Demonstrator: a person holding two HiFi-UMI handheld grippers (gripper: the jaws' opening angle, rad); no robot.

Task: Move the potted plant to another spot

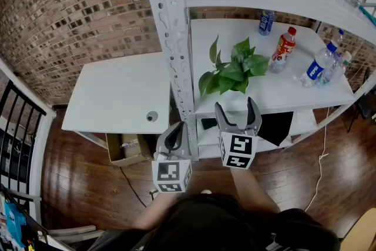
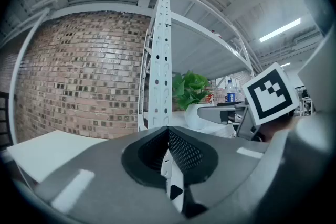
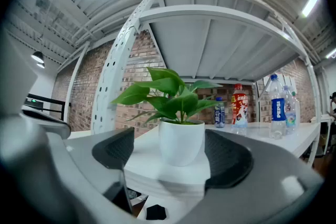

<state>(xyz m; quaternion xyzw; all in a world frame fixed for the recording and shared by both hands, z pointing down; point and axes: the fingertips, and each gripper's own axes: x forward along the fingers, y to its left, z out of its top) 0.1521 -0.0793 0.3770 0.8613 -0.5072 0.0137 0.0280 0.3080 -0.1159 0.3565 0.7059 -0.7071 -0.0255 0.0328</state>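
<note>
The potted plant [image 1: 232,70], green leaves in a white pot, stands near the front edge of the white shelf [image 1: 294,94]. My right gripper [image 1: 238,116] is held level just in front of that edge, open, with its two fingers pointing at the pot. In the right gripper view the white pot [image 3: 181,141] stands on the shelf a little beyond the dark pads [image 3: 229,157], centred between them and touching neither. My left gripper [image 1: 175,137] hangs lower left, beside the shelf upright [image 1: 170,38], shut with nothing in it. In the left gripper view, its pads [image 2: 181,152] meet and the plant [image 2: 190,89] stands far off.
Further back on the shelf stand a red bottle [image 1: 283,50] and several blue-labelled bottles [image 1: 317,66]. A white table [image 1: 117,97] adjoins the rack on the left, with a cardboard box [image 1: 126,149] beneath it. A brick wall is behind, wooden floor below.
</note>
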